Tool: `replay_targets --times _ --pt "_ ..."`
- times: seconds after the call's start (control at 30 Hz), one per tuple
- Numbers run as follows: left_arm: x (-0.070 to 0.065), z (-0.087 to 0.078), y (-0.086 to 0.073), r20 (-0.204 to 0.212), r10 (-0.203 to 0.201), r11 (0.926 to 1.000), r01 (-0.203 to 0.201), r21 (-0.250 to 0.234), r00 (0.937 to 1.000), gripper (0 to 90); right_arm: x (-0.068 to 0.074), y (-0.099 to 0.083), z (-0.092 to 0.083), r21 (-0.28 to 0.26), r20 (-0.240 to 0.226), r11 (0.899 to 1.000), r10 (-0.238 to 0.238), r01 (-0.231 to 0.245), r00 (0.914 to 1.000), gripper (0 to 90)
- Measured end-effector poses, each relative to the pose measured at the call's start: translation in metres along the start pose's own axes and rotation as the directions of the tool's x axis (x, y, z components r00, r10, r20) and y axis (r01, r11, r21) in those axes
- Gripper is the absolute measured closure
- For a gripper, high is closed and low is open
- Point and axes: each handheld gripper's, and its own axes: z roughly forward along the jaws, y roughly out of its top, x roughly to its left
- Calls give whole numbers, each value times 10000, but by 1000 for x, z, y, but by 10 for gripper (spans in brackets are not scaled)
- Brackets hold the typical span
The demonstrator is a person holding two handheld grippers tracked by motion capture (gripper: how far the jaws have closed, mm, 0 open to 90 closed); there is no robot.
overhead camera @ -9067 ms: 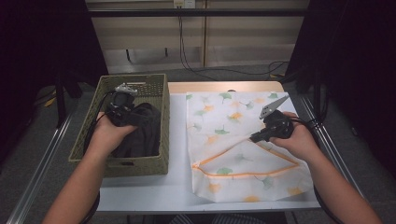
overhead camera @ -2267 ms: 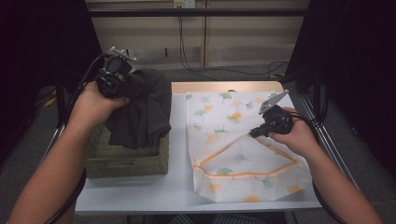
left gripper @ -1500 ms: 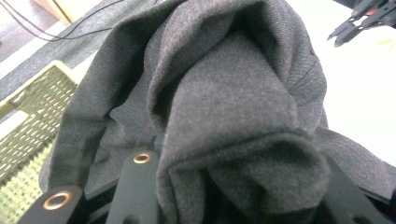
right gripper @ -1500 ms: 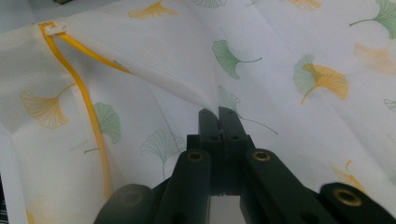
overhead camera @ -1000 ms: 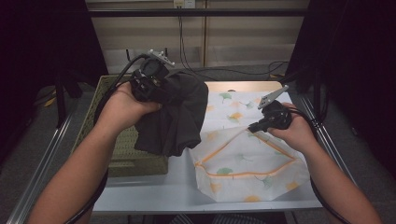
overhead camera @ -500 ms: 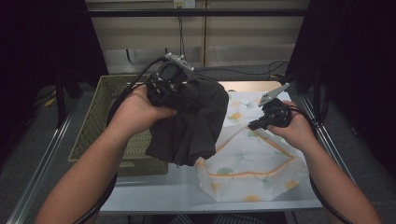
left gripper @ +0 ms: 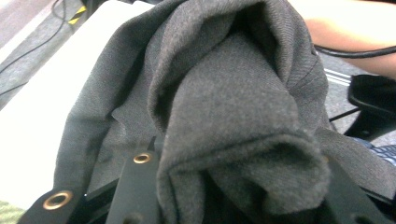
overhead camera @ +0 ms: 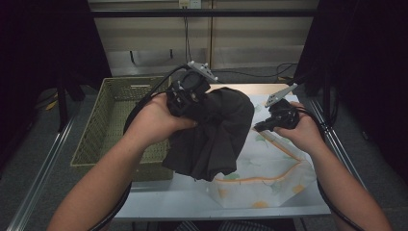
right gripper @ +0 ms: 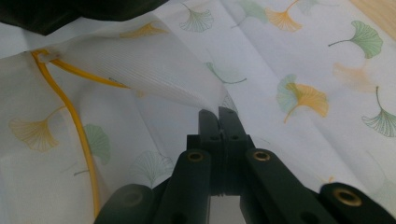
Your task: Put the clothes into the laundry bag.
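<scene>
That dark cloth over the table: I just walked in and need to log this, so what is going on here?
A person works with a gripper in each hand. The left gripper is clamped on a bunched dark grey garment, held in the air beside the green basket and over the leaf-print mesh bag. The right gripper is shut on the bag's top layer, lifting it so the orange-edged opening gapes. The garment is not yet inside.

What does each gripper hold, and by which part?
Left gripper holds the dark garment by a bunched fold. Right gripper pinches the bag's upper layer near its opening.
</scene>
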Motion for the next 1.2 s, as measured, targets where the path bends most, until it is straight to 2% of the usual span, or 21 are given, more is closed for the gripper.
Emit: replay_targets --times 0.3,0.37,0.47,0.57,0.63,0.87,1.2 --pt "-9 15 7 368 149 9998 -146 -94 9992 585 1 -1 3 81 -40 10000 1 -1 10000 900" --pt "-10 19 7 589 200 9998 -197 -61 9981 585 1 -1 3 66 -39 10000 25 -25 10000 900" --pt "-12 24 8 679 304 9995 -302 -51 9972 585 0 -1 3 15 -11 10000 54 -54 10000 900" --pt "-13 29 7 709 235 9997 -235 3 9972 585 -1 0 1 0 -69 10000 96 -96 9999 900" --pt "-14 32 7 698 307 9995 -309 23 9971 585 0 2 0 -2 26 10000 -33 33 10000 900" --pt "-19 37 8 871 380 9992 -387 61 9955 584 -1 11 -4 60 55 9996 -279 279 9996 900" --pt "-28 44 9 1262 522 9986 -509 -131 9906 584 0 11 -2 149 14 9997 -171 170 9999 900"
